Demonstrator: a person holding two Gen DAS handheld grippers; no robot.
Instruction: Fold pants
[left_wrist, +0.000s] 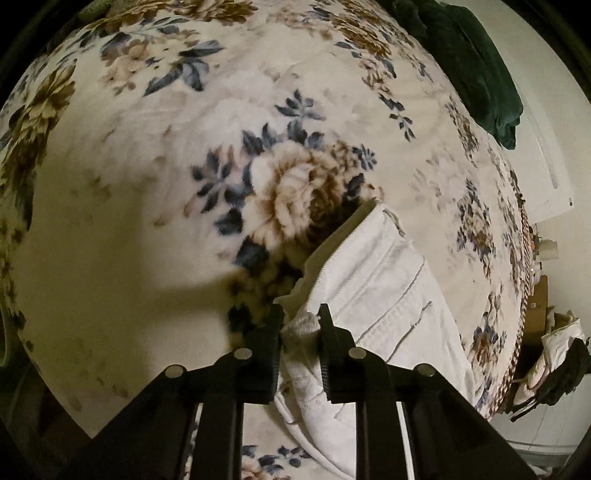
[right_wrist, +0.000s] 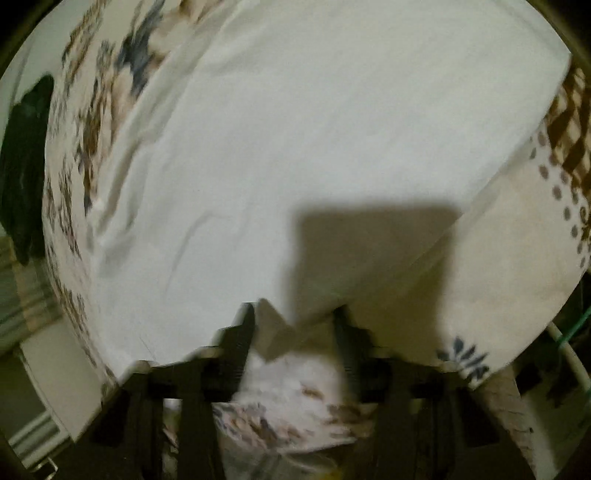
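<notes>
White denim pants (left_wrist: 373, 295) lie on a floral blanket (left_wrist: 155, 155) spread over a bed, running ahead and to the right of the left gripper (left_wrist: 300, 319). Its black fingers (left_wrist: 267, 347) are clenched on a bunched, ribbed edge of the fabric, which fills the narrow gap between them. A dark green garment (left_wrist: 469, 62) lies well ahead and to the right, at the blanket's far edge, and a bag-like bundle (left_wrist: 554, 365) sits off the bed to the right. In the right wrist view, a broad white panel of the pants (right_wrist: 314, 129) stretches ahead of the right gripper (right_wrist: 295, 314). Those fingers (right_wrist: 240, 343) stand wider apart, with a folded corner of the cloth between them; blur hides whether they pinch it.
</notes>
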